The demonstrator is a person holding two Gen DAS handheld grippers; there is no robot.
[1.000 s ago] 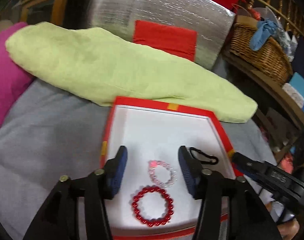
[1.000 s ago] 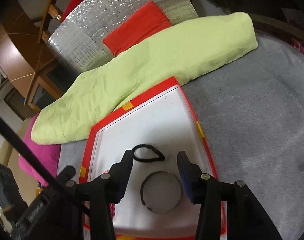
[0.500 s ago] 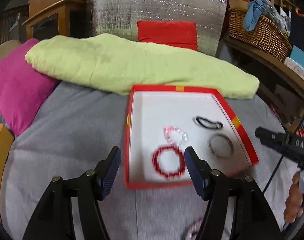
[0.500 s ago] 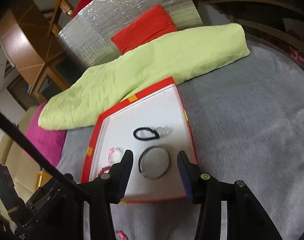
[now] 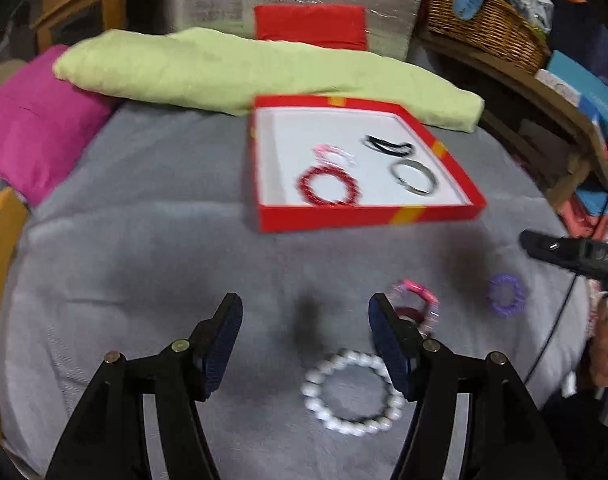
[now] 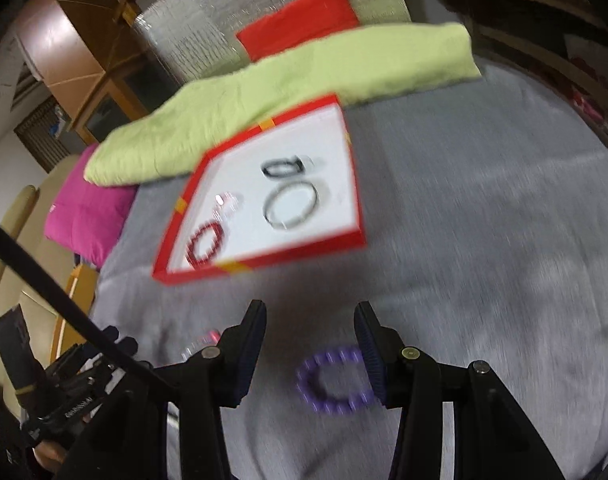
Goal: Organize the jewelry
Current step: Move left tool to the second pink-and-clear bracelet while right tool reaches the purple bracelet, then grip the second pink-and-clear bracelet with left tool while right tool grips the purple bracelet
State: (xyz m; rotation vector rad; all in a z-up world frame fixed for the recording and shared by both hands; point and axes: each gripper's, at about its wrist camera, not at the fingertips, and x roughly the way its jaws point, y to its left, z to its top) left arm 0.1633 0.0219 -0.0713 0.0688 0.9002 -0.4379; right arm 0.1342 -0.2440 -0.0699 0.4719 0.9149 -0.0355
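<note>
A red box (image 5: pixel 363 214) with a white inside lies on the grey cloth; it holds a red bead bracelet (image 5: pixel 328 187), a pale pink one (image 5: pixel 335 154), a metal bangle (image 5: pixel 416 176) and a black band (image 5: pixel 388 146). The box also shows in the right wrist view (image 6: pixel 264 262). On the cloth lie a white bead bracelet (image 5: pixel 351 392), a pink bracelet (image 5: pixel 413 304) and a purple bracelet (image 5: pixel 505 294). My left gripper (image 5: pixel 305 316) is open above the cloth, just behind the white bracelet. My right gripper (image 6: pixel 309 320) is open over the purple bracelet (image 6: pixel 331 380).
A light green cushion (image 5: pixel 244 72) lies behind the box, a magenta pillow (image 5: pixel 36 116) at the left. A silver bag with a red patch (image 5: pixel 309 26) stands at the back. A wicker basket (image 5: pixel 483 28) sits on a shelf at the right.
Both grippers have pulled back from over the box toward the near side of the cloth. The loose white, pink and purple bracelets have come into view. Both stay open.
</note>
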